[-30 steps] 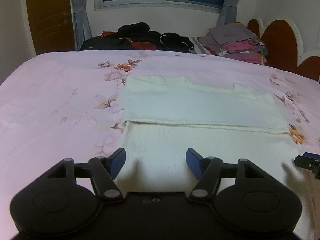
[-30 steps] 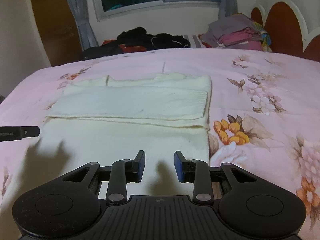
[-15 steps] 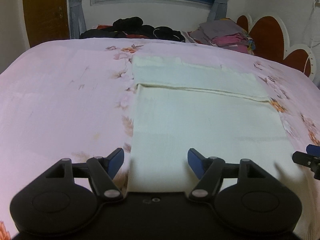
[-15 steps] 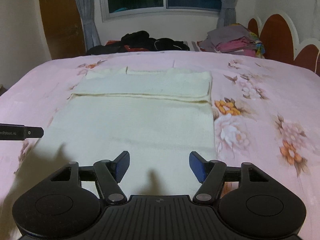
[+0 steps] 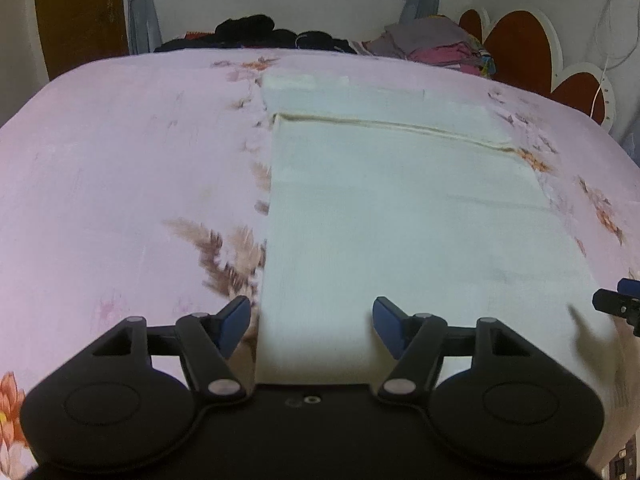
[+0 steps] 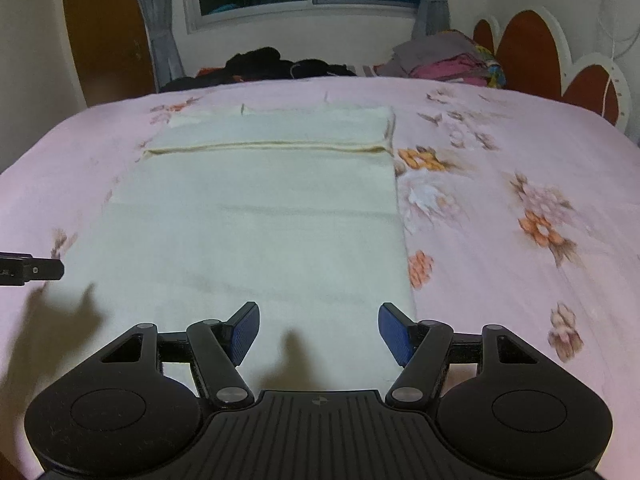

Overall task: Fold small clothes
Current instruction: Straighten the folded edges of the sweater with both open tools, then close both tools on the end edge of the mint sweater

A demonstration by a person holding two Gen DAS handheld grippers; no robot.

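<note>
A cream garment [image 5: 400, 208] lies flat on the pink floral bed sheet [image 5: 120, 160], with its far end folded back into a band [image 5: 380, 100]. My left gripper [image 5: 311, 316] hovers over the garment's near left edge. Its jaws are closing slightly with nothing pressed between the blue pads. My right gripper [image 6: 319, 318] stands open above the near right part of the same garment [image 6: 260, 216], close to its right edge. Each gripper's tip shows at the side of the other's view: the right gripper [image 5: 616, 304] and the left gripper [image 6: 32, 268].
A heap of dark clothes [image 5: 260, 32] and a stack of folded clothes [image 5: 436, 42] sit at the bed's far end below the window. A red scalloped headboard [image 5: 520, 52] rises at the right. A brown door [image 5: 80, 12] stands at the far left.
Both grippers have drawn back from the folded band toward the garment's near end, so more cloth shows ahead of them. The right jaws have spread wider.
</note>
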